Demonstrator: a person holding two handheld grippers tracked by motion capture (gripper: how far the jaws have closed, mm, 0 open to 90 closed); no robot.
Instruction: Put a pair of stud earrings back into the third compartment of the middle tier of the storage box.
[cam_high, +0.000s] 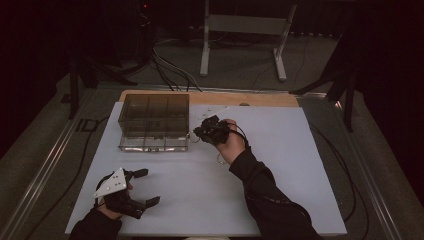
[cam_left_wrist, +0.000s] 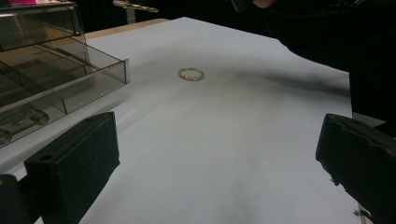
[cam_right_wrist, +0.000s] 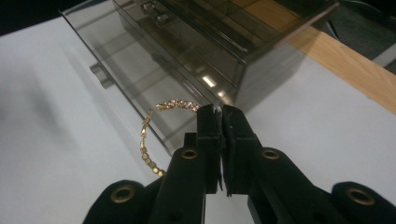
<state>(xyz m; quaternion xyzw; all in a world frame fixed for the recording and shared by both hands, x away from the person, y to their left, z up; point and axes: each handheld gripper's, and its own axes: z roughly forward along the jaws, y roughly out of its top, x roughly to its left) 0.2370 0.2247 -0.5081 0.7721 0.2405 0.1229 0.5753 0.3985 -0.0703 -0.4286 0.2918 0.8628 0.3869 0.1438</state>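
Right gripper (cam_right_wrist: 221, 112) jaws pressed together on a gold bracelet (cam_right_wrist: 148, 140), held at the open drawer (cam_right_wrist: 140, 79) corner of the smoked acrylic organizer (cam_high: 154, 121). Left gripper (cam_high: 142, 186) jaws wide apart, hovering over the white mat (cam_high: 280, 165) (second gold ring-shaped piece (cam_left_wrist: 191, 73) lies flat there, clear of both grippers).
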